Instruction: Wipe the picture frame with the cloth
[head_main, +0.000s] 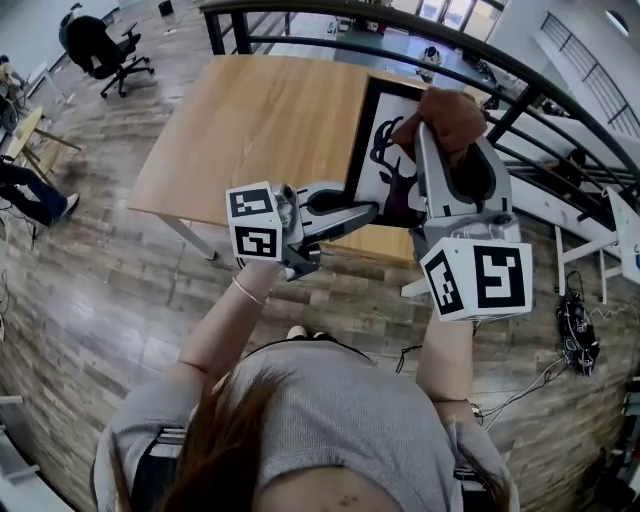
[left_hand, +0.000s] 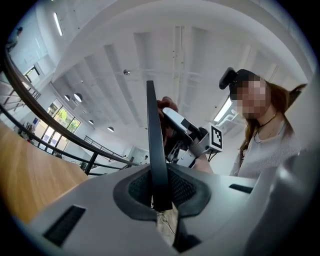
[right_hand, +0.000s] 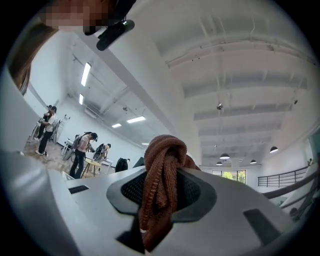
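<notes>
A black-rimmed picture frame (head_main: 385, 150) with a deer print is held tilted up over the wooden table's near edge. My left gripper (head_main: 365, 208) is shut on its lower left rim; in the left gripper view the frame (left_hand: 152, 150) shows edge-on as a thin black strip pinched between the jaws. My right gripper (head_main: 440, 130) is shut on a bunched brown cloth (head_main: 450, 115), which lies against the frame's upper right part. In the right gripper view the cloth (right_hand: 162, 185) bulges out of the jaws and hides the frame.
The wooden table (head_main: 260, 120) stretches away to the left of the frame. A black railing (head_main: 520, 80) curves behind it. An office chair (head_main: 100, 45) stands far left, and a dark bag (head_main: 578, 335) lies on the floor at right.
</notes>
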